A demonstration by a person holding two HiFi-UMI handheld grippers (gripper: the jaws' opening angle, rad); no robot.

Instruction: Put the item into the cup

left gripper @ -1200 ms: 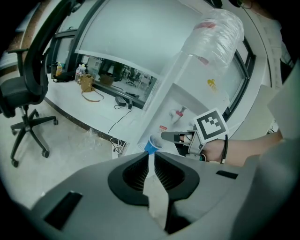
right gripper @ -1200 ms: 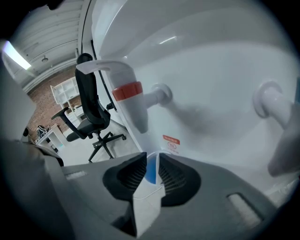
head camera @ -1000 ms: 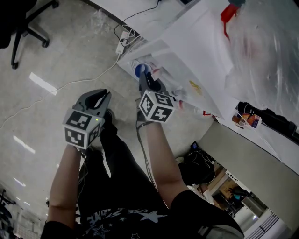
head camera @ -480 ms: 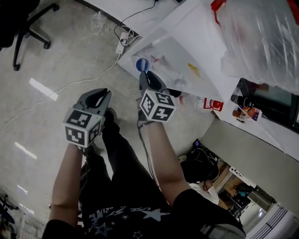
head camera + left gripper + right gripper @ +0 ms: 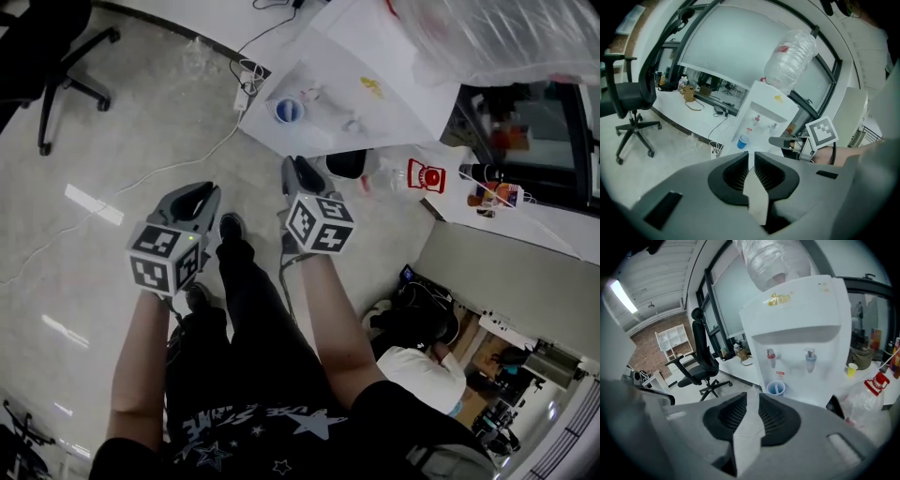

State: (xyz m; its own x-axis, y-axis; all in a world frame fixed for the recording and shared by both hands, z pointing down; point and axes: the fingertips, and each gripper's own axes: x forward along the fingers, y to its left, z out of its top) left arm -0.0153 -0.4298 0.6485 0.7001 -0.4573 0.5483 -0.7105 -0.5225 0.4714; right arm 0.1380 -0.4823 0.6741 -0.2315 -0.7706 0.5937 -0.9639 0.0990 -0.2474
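Over polished grey floor in the head view: left gripper and right gripper side by side, pointing toward a water dispenser; blue cup in its alcove, straight ahead, nearer the right gripper. Left gripper view: jaws nearly together, nothing clamped, cup ahead, slightly left of the slit. Right gripper view: same narrow slit, empty, cup just above it. No item identifiable; office chair well aside.

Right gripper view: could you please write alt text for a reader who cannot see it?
A white water dispenser stands straight ahead, with a blue cup below its two taps. In the foreground the right gripper points toward the cup, jaws almost together, nothing between them. A black office chair stands at left.
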